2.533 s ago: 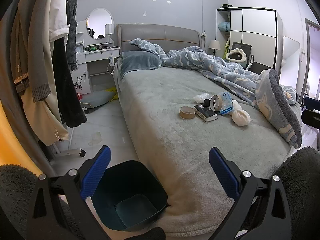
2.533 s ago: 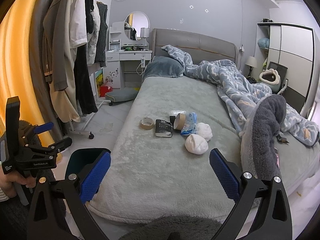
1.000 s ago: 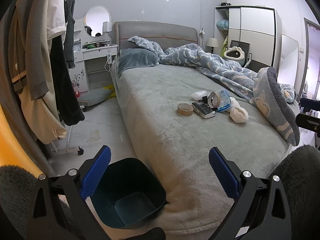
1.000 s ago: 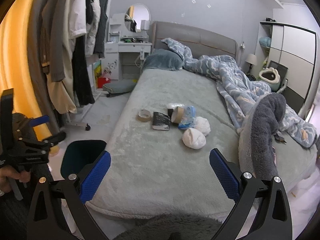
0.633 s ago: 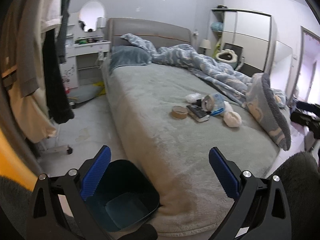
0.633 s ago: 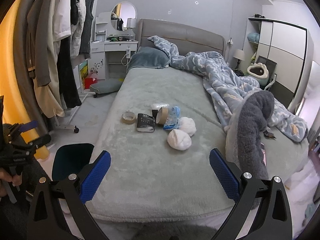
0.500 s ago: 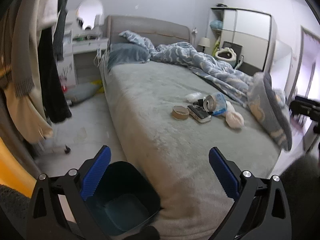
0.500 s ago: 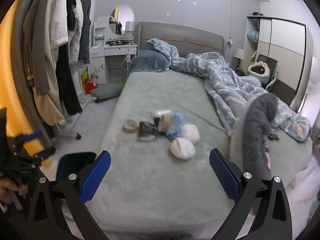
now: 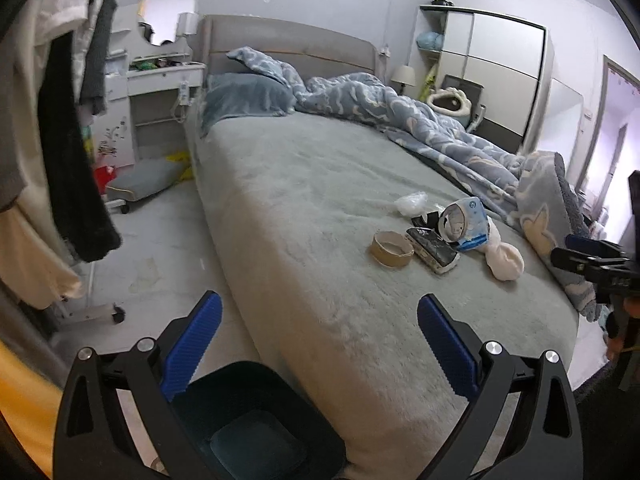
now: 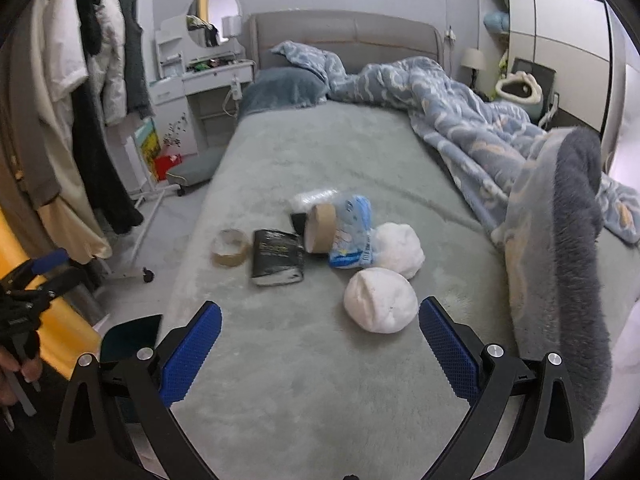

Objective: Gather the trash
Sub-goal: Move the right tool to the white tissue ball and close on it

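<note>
Right wrist view: right hand-held gripper hovers level, spread wide, near a white wad.

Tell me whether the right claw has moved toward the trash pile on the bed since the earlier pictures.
Yes. The right claw has moved closer: against the fixed headboard, the nearest white wad now sits lower and nearer the fingers than before.

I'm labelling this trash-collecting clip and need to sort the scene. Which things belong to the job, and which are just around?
Job:
- dark bin on the floor
- tape roll
- black packet
- blue wrapper
- two white wads
- clear plastic

Just around:
- blue duvet
- pillow
- hanging clothes
- dressing table
</note>
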Available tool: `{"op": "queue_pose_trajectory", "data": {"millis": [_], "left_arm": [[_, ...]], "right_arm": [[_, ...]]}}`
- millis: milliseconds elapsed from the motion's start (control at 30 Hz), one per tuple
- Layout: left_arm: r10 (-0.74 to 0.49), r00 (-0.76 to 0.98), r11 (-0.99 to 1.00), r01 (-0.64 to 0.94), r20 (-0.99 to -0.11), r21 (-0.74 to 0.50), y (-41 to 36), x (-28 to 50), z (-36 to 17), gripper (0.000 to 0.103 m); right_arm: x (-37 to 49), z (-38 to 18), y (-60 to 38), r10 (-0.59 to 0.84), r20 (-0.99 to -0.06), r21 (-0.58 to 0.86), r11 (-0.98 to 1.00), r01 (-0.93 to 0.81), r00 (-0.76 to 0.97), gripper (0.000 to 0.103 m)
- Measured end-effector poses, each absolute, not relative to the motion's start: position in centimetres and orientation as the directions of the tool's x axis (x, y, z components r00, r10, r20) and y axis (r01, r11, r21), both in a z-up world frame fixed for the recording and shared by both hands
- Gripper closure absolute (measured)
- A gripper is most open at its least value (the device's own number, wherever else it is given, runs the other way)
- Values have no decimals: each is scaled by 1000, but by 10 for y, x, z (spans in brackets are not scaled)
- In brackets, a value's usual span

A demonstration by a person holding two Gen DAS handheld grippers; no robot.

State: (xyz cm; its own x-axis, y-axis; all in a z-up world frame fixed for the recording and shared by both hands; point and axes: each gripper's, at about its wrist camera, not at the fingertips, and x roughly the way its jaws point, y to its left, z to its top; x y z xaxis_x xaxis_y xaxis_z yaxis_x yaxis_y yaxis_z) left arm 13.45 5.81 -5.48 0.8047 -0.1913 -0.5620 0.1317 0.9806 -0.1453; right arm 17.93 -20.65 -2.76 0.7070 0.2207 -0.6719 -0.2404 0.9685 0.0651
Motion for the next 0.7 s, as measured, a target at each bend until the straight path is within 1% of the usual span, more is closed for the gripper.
{"op": "queue_pose_trajectory", "data": {"millis": [167, 367, 467, 600, 667, 700], "left_arm": [[-261, 786, 965, 214, -560, -150, 56, 165, -58, 4], [-303, 783, 949, 301, -543, -95, 38, 191, -53, 4], [-319, 767, 938, 338, -556, -73, 32, 204, -56, 4], [-329, 747, 924, 381, -577, -33, 25, 219, -66, 4], [-346, 729, 911, 411, -591, -27, 22, 227, -72, 5], [-355, 720, 906, 421, -596, -32, 22, 230, -75, 5]], "right_arm": [[210, -57, -219, 191, -697, 93, 980, -176, 691, 3], [231, -78, -231, 152, -713, 69, 987, -147, 685, 3], [237, -84, -235, 154, -718, 67, 986, -152, 679, 3], [243, -91, -233, 167, -724, 57, 981, -183, 669, 6], [247, -96, -232, 175, -732, 59, 979, -195, 658, 10], [249, -98, -231, 181, -735, 64, 978, -198, 653, 16]]}}
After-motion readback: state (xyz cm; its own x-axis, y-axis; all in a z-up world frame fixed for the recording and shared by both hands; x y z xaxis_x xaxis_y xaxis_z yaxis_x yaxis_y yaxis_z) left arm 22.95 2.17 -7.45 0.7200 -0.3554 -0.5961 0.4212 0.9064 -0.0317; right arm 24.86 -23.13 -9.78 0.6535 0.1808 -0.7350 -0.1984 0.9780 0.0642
